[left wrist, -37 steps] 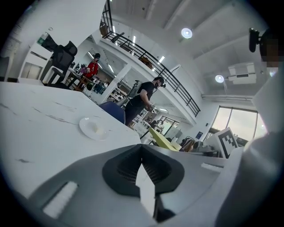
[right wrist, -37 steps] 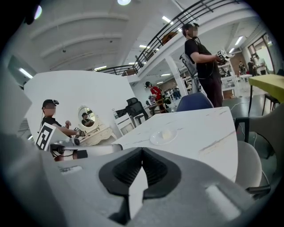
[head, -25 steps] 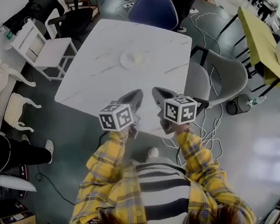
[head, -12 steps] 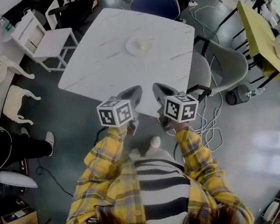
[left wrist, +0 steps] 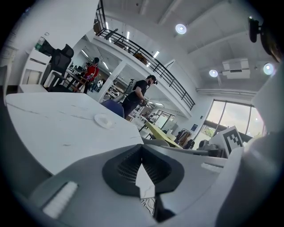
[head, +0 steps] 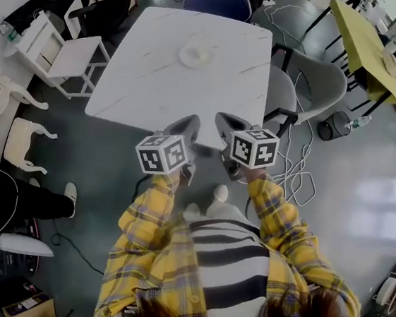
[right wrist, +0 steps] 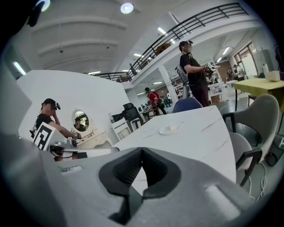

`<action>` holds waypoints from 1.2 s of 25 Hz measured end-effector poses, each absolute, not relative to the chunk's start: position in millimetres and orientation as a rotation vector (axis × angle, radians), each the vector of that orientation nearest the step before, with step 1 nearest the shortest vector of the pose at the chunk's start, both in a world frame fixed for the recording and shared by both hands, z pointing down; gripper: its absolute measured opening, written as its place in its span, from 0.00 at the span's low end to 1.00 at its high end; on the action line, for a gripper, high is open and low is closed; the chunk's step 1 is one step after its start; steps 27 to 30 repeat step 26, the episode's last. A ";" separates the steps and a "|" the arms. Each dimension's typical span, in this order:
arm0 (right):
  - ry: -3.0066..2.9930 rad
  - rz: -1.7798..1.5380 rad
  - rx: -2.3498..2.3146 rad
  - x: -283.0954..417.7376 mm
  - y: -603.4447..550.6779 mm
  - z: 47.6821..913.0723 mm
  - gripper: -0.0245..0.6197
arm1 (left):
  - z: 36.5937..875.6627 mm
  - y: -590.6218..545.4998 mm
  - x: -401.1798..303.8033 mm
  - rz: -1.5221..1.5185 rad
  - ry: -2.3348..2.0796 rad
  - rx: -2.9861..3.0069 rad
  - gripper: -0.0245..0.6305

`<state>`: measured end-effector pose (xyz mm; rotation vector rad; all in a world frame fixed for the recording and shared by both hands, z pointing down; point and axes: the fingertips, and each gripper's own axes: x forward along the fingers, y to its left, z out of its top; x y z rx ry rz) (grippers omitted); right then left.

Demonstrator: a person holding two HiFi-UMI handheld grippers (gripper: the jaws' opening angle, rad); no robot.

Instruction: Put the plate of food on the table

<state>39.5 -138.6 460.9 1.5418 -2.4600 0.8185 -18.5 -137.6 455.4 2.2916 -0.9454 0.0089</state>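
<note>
Left gripper [head: 186,126]: jaws pressed together, nothing between them. Right gripper [head: 225,121]: likewise closed and empty. Both are held side by side over the near corner of the white marbled table [head: 140,83], pointing across it.

Surroundings:
- blue chair [head: 217,1] at the far side
- grey chair [head: 322,90] at the right edge
- white wooden chair [head: 66,59] to the left
- loose cables [head: 296,178] on the floor
- yellow table [head: 364,43] further right

Plate of food [head: 196,53]: on the table toward its far side, well apart from both grippers and roughly straight ahead of them. Only bare tabletop lies between.
</note>
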 end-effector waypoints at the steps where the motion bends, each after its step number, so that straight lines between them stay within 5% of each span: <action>1: -2.455 0.815 1.550 39.6 -136.6 460.5 0.03 | 455.0 -135.6 -18.3 0.009 -0.941 2.295 0.04; 30: -2.407 0.860 1.578 40.7 -117.1 470.1 0.03 | 459.2 -121.9 -9.6 0.045 -0.850 2.299 0.04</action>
